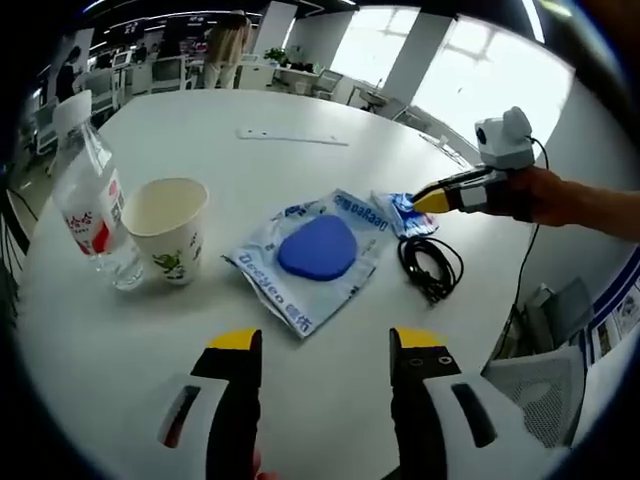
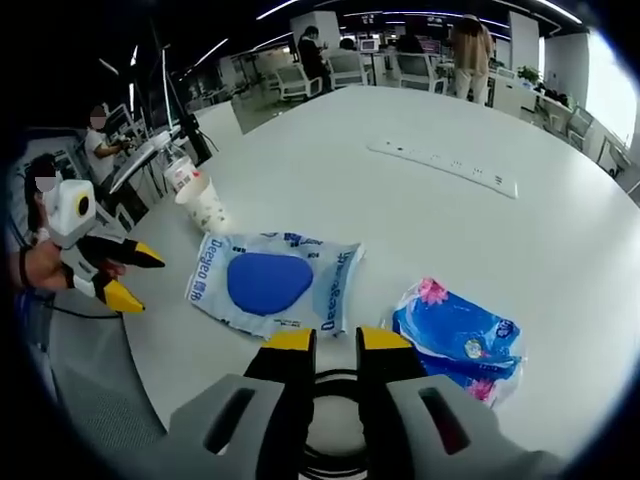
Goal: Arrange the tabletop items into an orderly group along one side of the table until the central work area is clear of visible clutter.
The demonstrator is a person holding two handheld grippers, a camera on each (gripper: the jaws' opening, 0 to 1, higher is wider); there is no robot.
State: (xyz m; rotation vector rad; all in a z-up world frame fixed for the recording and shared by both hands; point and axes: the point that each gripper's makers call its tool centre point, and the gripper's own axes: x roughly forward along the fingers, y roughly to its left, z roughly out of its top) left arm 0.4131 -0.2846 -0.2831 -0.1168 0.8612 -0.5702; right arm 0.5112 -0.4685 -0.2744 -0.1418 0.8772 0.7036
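Observation:
On the white table (image 1: 250, 110) a water bottle (image 1: 85, 190) and a paper cup (image 1: 168, 228) stand side by side on the left. A blue pad in a clear printed packet (image 1: 318, 248) lies in the middle, with a blue tissue pack (image 1: 405, 212) and a coiled black cable (image 1: 430, 265) to its right. My left gripper (image 1: 327, 345) is open and empty, short of the packet. My right gripper (image 1: 425, 200) reaches the tissue pack's edge. In the right gripper view, the right gripper (image 2: 337, 342) has a narrow empty gap above the cable (image 2: 335, 385), between packet (image 2: 270, 282) and tissue pack (image 2: 460, 335). The left gripper (image 2: 140, 278) is open at the left.
A white power strip (image 2: 445, 165) lies flat on the far part of the table. The cup (image 2: 205, 205) and the bottle (image 2: 180, 172) stand near the table's far-left edge. A grey mesh chair (image 1: 540, 385) is beside the table; desks, chairs and people fill the room behind.

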